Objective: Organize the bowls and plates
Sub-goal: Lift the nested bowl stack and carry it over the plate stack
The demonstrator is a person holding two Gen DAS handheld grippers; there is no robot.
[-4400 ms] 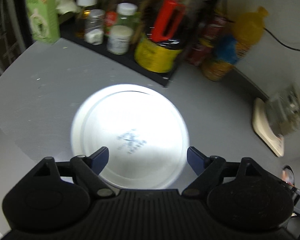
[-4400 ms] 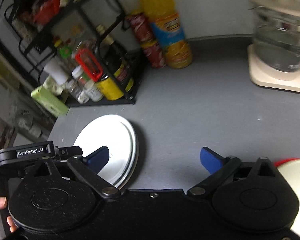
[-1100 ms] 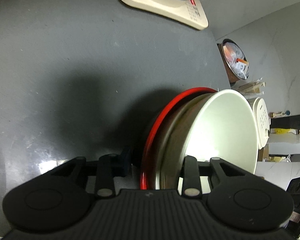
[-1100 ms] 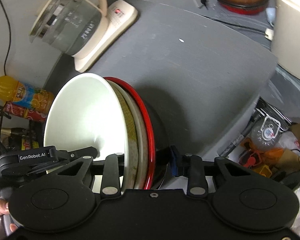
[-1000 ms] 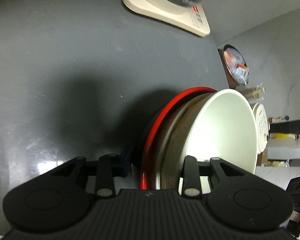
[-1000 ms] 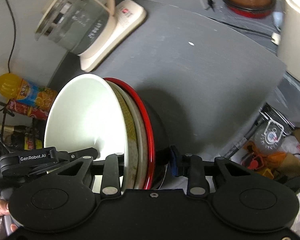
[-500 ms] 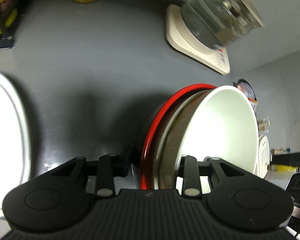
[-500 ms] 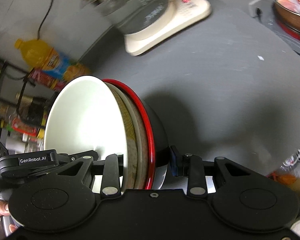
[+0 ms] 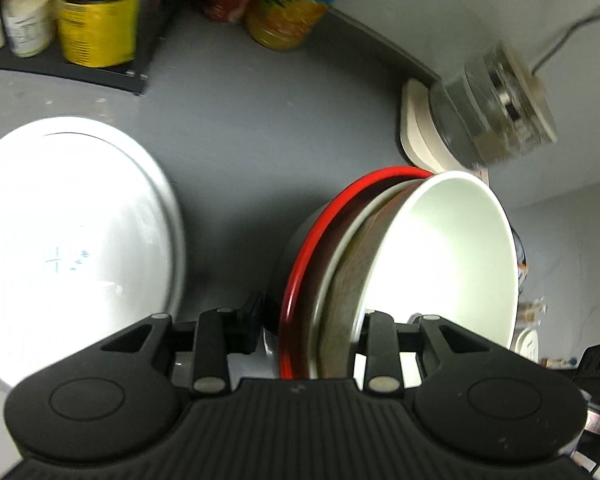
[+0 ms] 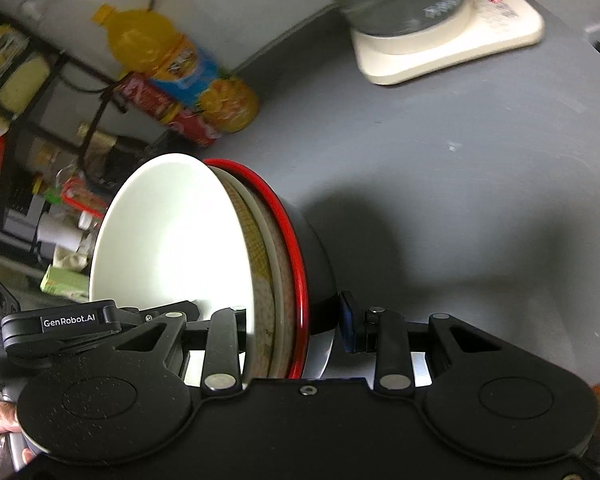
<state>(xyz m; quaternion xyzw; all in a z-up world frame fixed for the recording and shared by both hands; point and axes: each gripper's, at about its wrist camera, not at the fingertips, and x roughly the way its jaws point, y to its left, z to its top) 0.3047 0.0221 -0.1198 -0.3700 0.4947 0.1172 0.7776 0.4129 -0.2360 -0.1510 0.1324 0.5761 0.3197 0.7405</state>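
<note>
A nested stack of bowls (image 9: 400, 272) hangs above the grey counter: a white bowl innermost, patterned bowls around it, a red-rimmed dark bowl outermost. My left gripper (image 9: 312, 328) is shut on one side of its rims. My right gripper (image 10: 292, 328) is shut on the opposite side, where the stack (image 10: 228, 256) shows again. A white plate (image 9: 68, 240) lies upside down on the counter at the left of the left wrist view, beside the stack and lower.
A black rack (image 9: 72, 20) of jars and bottles stands at the back left. An orange juice bottle (image 10: 180, 68) and red cans (image 10: 168, 112) stand by the wall. A glass kettle on a cream base (image 10: 448, 36) stands at the back right.
Both grippers closed on the bowl stack and have carried it leftward across the counter. The white plate and the rack have come back into the left wrist view.
</note>
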